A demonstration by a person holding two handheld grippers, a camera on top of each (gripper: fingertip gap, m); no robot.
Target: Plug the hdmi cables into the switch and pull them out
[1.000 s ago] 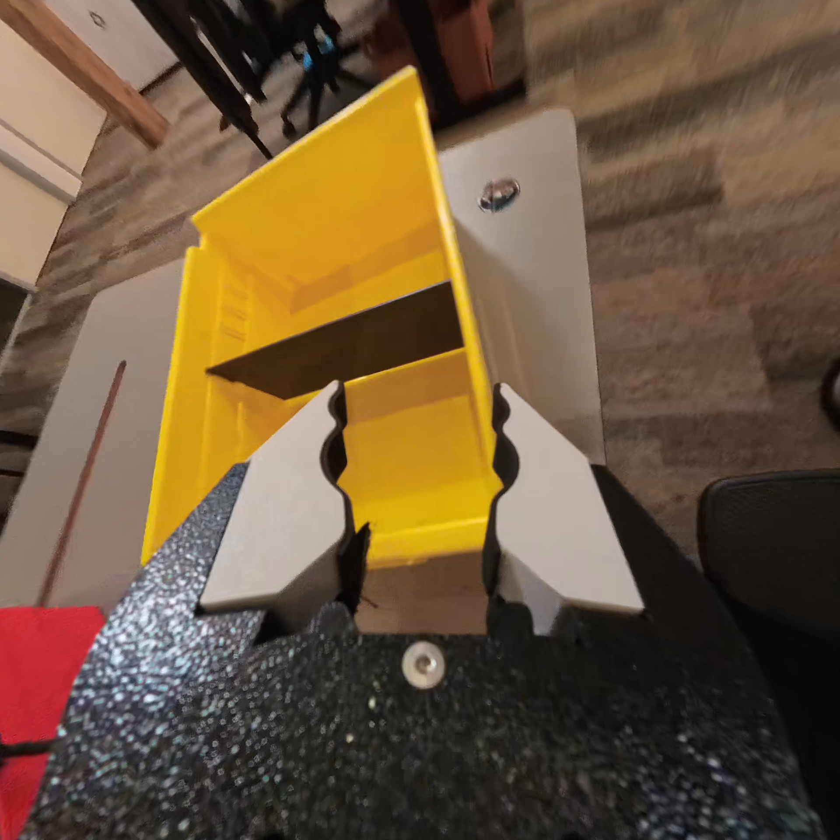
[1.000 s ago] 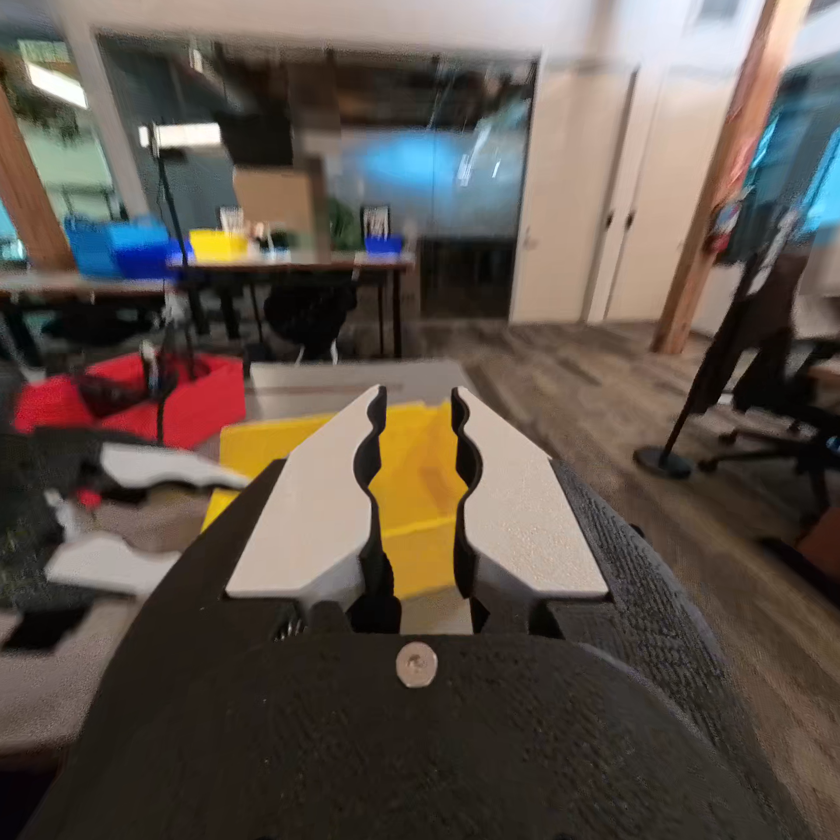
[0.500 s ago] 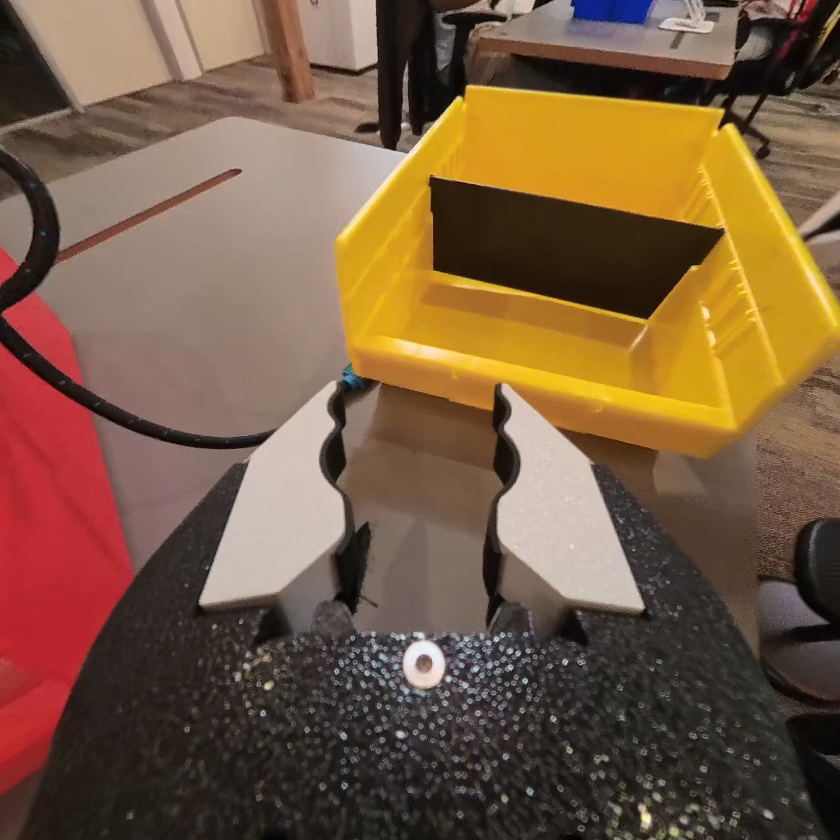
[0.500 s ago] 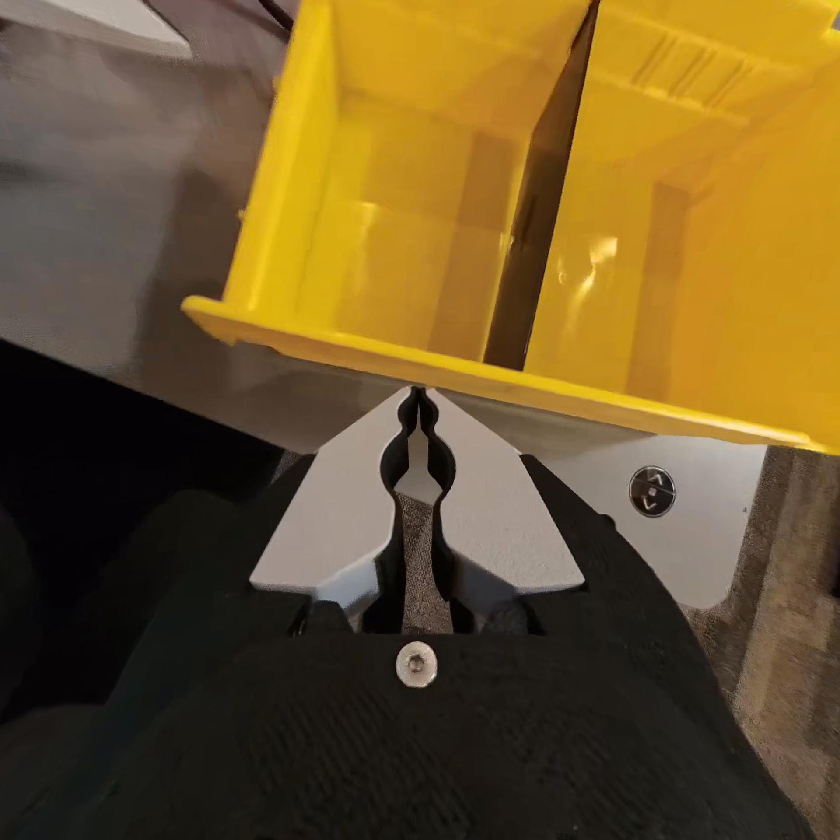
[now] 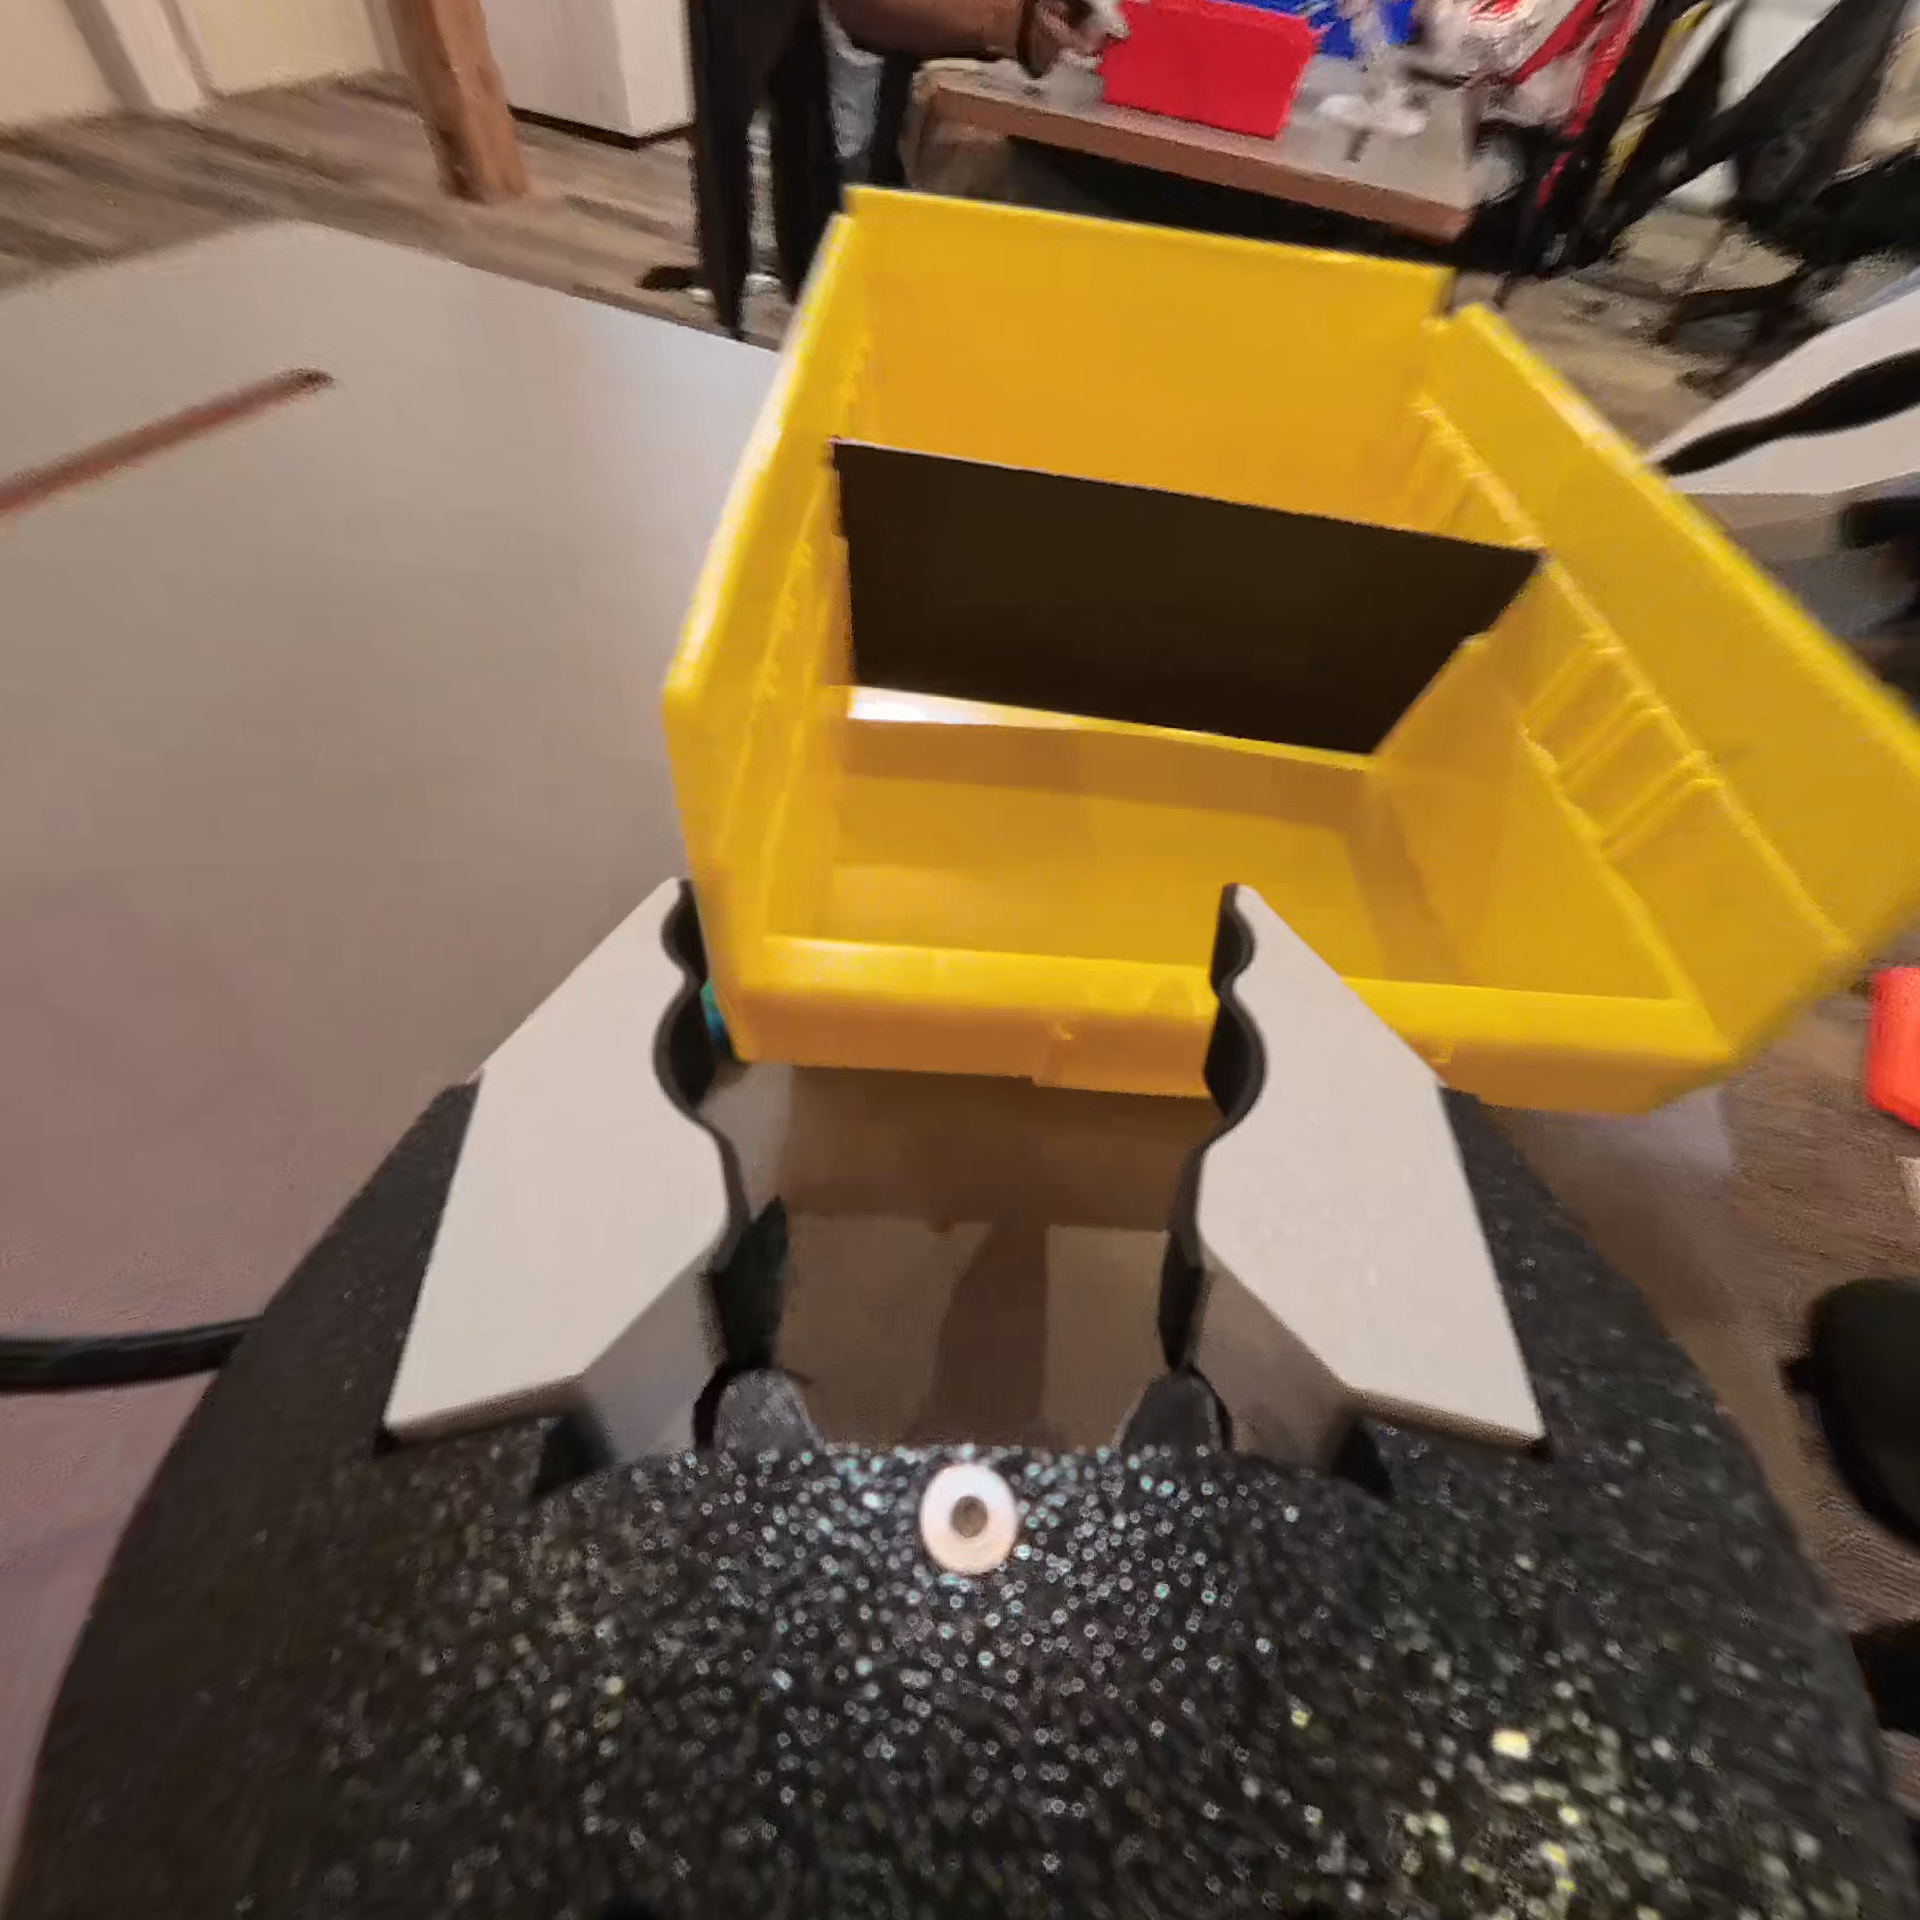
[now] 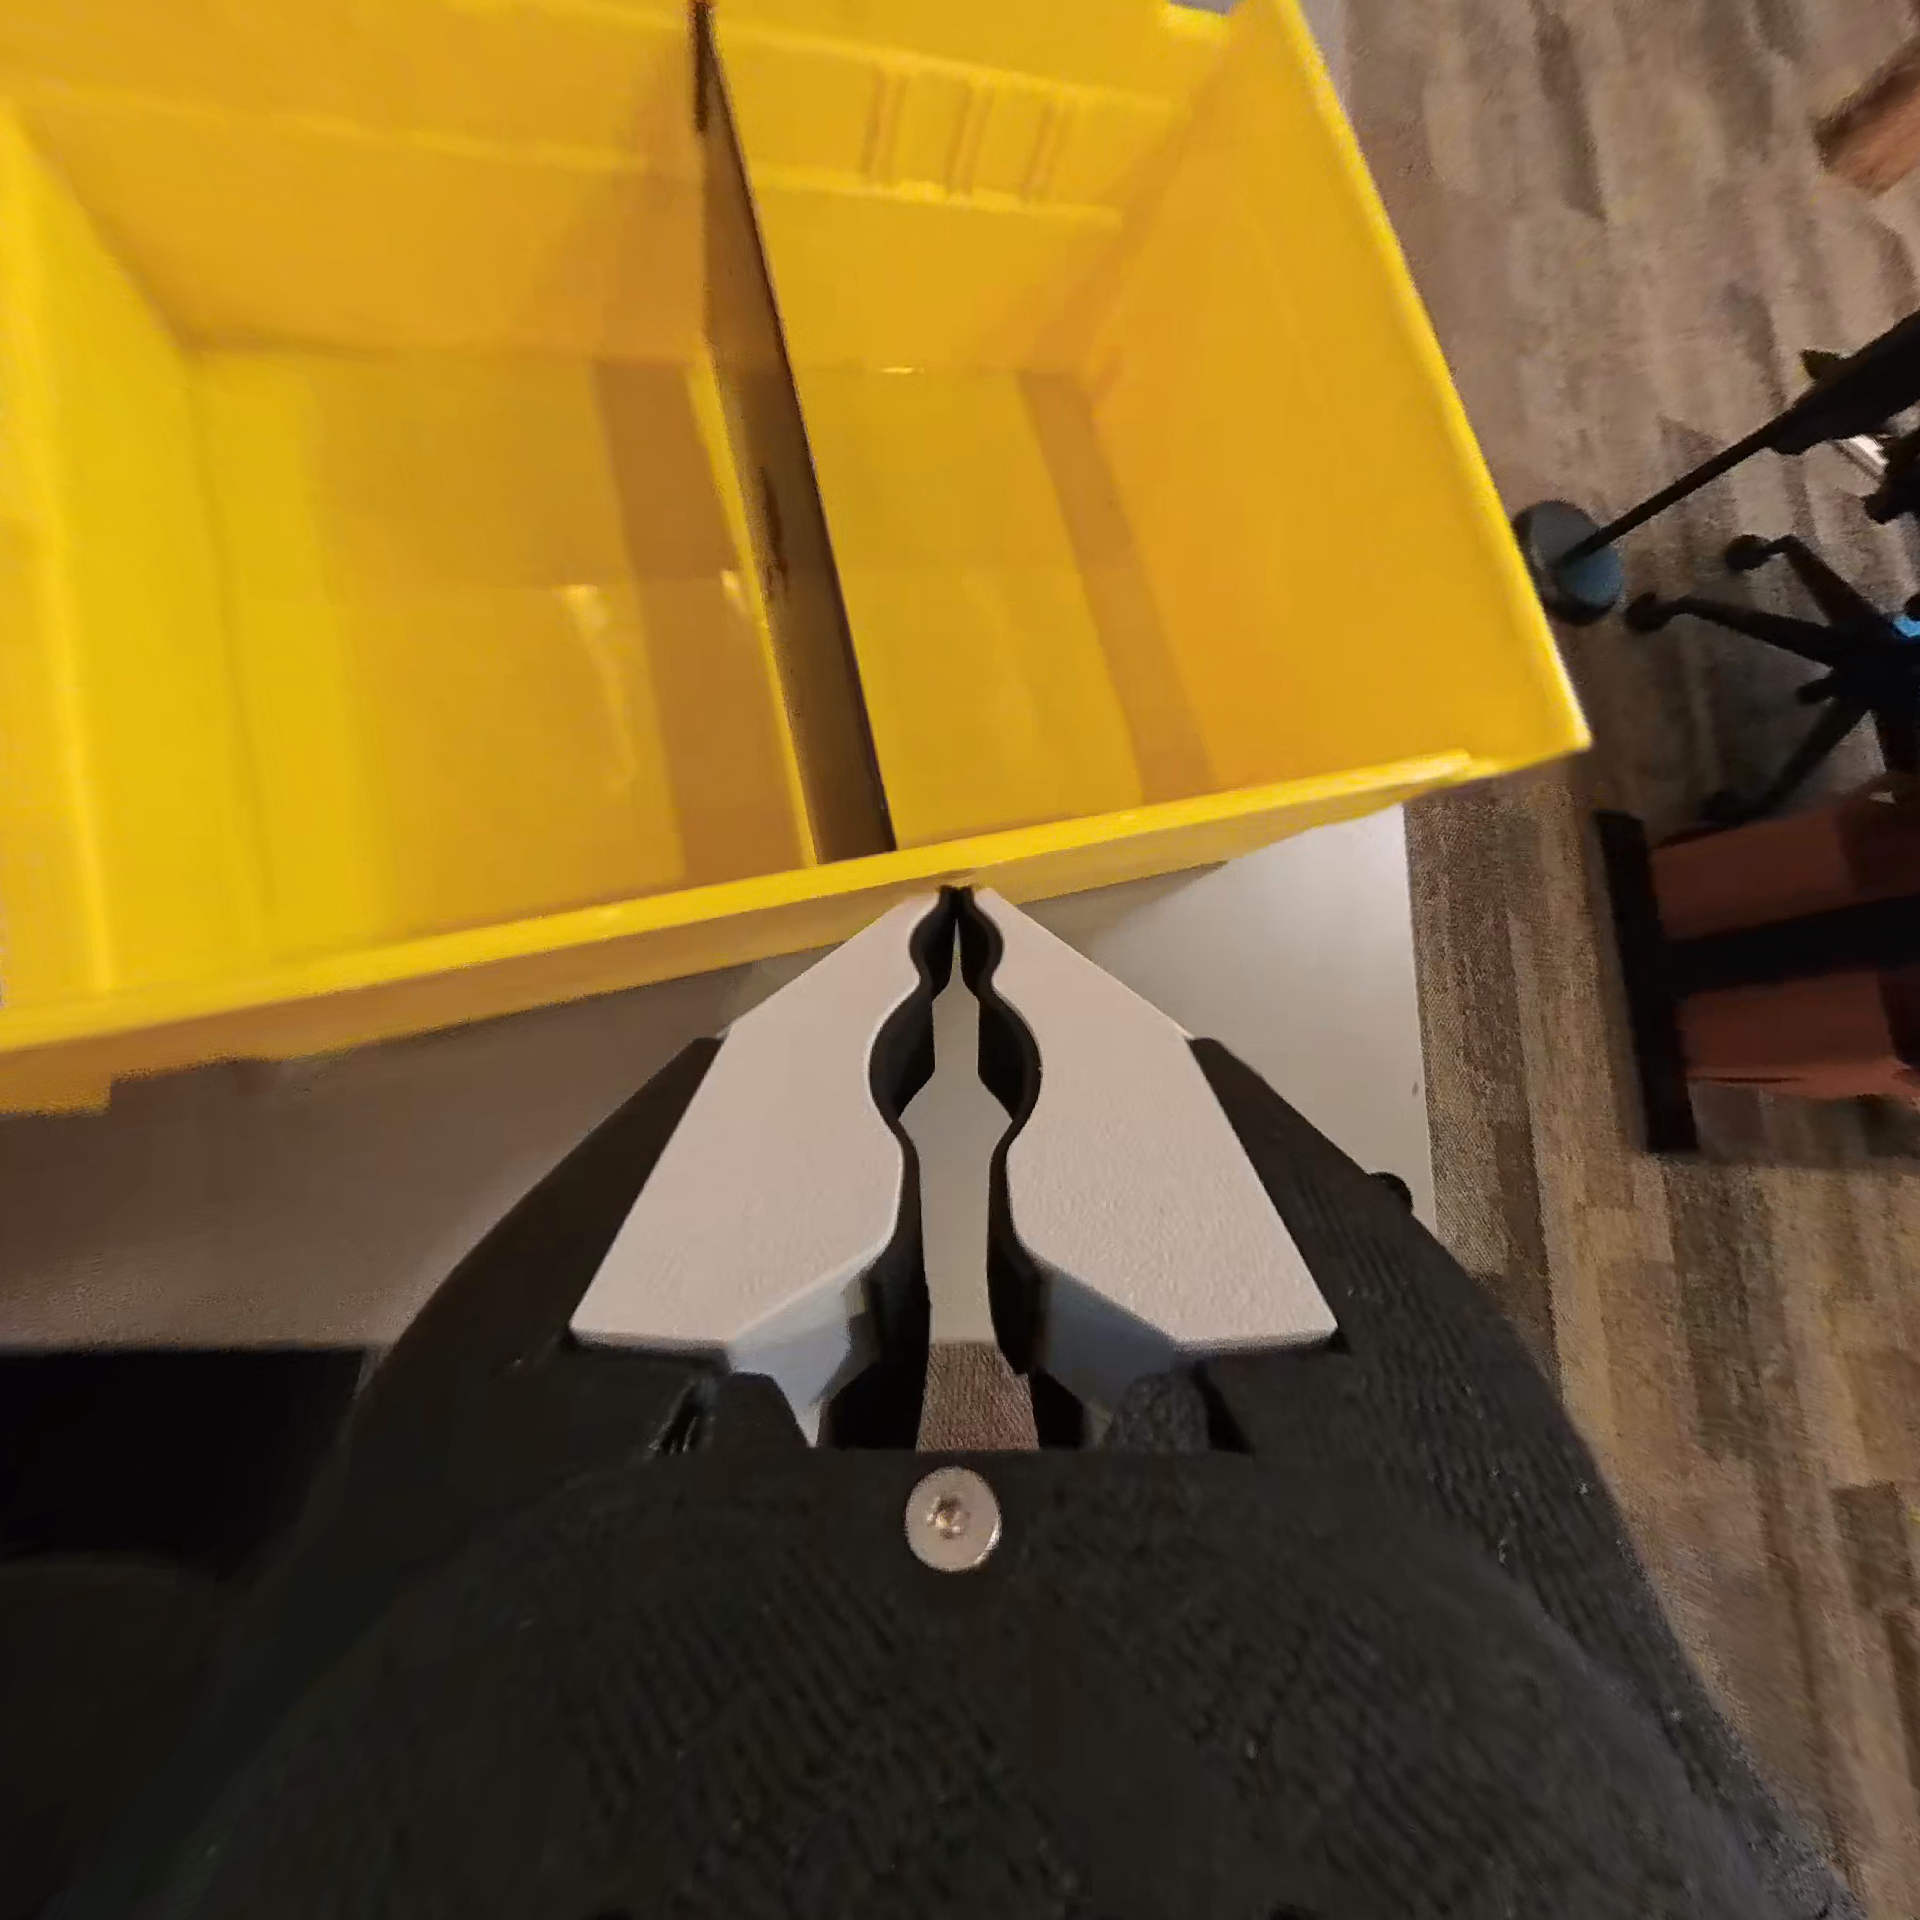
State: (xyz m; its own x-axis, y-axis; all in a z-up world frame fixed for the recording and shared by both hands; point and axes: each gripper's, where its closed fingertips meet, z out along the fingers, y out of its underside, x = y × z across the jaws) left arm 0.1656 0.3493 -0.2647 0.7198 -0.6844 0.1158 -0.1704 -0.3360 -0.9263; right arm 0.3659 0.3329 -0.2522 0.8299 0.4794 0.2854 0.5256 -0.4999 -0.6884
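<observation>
Between the open left gripper [image 5: 951, 997] jaws sits the yellow bin's [image 5: 1143, 343] corner.

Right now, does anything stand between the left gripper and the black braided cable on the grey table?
Nothing visible does. The black braided cable lies on the grey table beside the open left gripper, running behind its left finger. The yellow plastic bin sits ahead, off that path.

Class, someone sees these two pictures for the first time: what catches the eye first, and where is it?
The bright yellow bin on the grey table, split by a black divider. The left gripper gapes at its front lip. The right gripper is pinched shut at its side rim.
</observation>
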